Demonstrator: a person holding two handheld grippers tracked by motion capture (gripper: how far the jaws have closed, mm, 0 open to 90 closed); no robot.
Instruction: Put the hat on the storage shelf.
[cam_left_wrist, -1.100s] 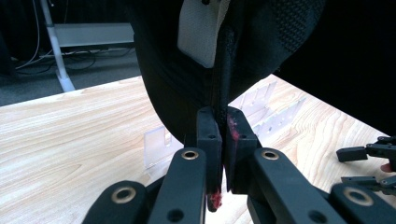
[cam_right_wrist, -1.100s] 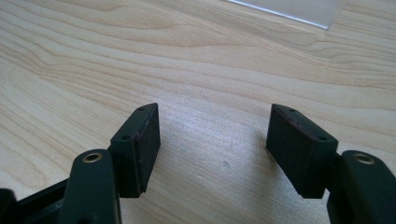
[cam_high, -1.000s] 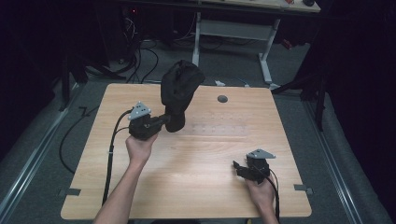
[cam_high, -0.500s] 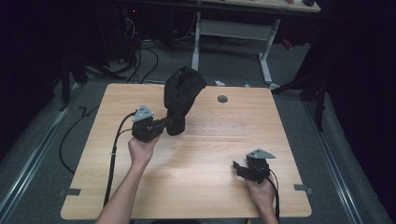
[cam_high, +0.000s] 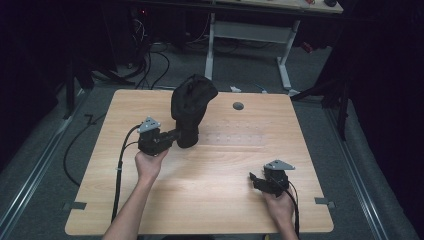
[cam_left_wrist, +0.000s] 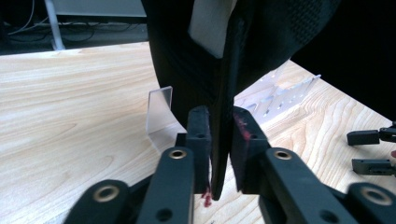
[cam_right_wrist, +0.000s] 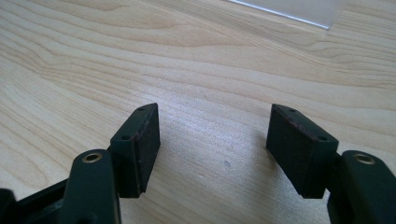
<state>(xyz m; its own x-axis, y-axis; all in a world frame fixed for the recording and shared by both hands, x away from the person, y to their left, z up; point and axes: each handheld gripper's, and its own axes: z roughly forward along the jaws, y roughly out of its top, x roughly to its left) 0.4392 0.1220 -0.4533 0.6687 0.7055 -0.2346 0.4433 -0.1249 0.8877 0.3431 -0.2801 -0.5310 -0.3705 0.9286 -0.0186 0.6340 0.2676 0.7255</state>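
Observation:
A black mesh-fabric item (cam_high: 194, 97) stands upright on the wooden table (cam_high: 150, 200), left of centre. My left gripper (cam_high: 177, 135) reaches its lower end from the left. In the left gripper view the item's stiff black edge (cam_left_wrist: 223, 116) runs between the jaws of my left gripper (cam_left_wrist: 222, 140). Those jaws have just been opening: a thin gap shows on each side of the edge, so the pads are not pressing. A white patch (cam_left_wrist: 210, 23) shows inside the item. My right gripper (cam_high: 256, 180) rests near the front right, and its jaws (cam_right_wrist: 215, 140) stand open over bare wood.
A clear plastic slotted plate (cam_high: 235, 137) lies flat right of the item, and a bent clear sheet (cam_left_wrist: 159, 112) stands beside its base. A grey round plug (cam_high: 238, 106) sits in the table's far middle. Desk legs and cables are on the floor beyond.
The black item and my left gripper have sunk a little toward the table. The right gripper has stayed where it was.

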